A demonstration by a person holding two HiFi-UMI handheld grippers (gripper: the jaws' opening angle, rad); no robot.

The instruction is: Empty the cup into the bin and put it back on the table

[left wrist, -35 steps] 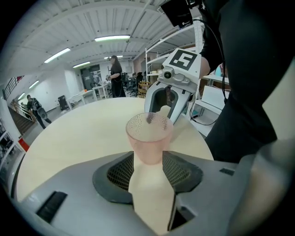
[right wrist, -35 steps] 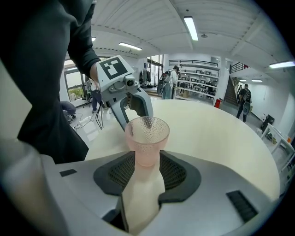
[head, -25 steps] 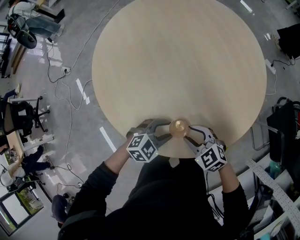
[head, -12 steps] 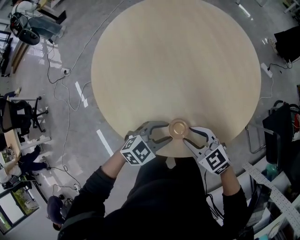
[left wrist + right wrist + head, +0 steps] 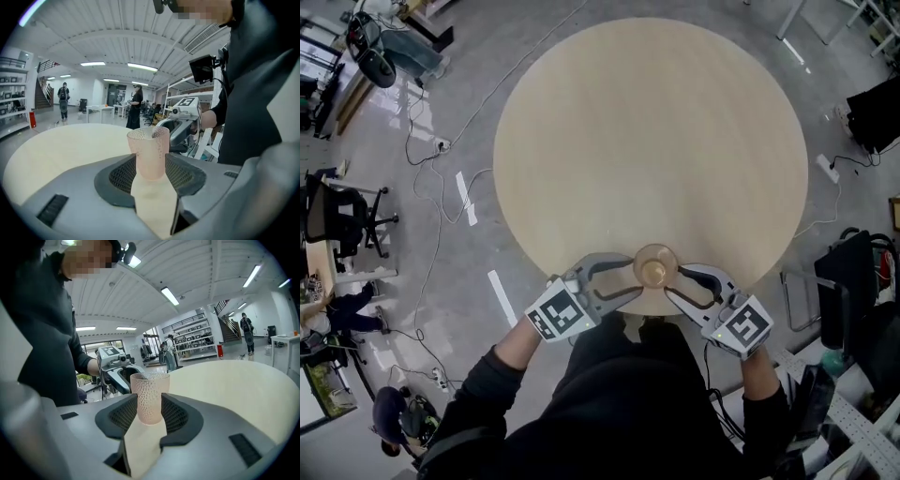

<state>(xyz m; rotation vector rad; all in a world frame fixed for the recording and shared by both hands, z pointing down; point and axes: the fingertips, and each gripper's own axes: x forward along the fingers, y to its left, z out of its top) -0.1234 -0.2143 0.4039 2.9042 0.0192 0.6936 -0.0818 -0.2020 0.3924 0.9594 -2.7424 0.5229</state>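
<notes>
Jaws of the left gripper: held wide apart, tips either side of the cup, pads close to its walls, no squeeze evident. Jaws of the right gripper: likewise apart, set at the cup's opposite side, pads just beside the walls.

Cup: pinkish, translucent, dimpled, narrower at the base. It is stood upright on the table, whose near edge lies just behind the cup on the person's side. Contents are not made out. The tabletop runs on far beyond the cup. An office chair is noted well off to the cup's left. No bin is seen in any view.

Judged: grasp not yet made. One gripper alone is best advanced until the cup sits deeper between its pads, then closed gently above the taper so slip is avoided. The other is best drawn clear of the cup first. The cup should be kept upright and not nudged toward the near edge.
</notes>
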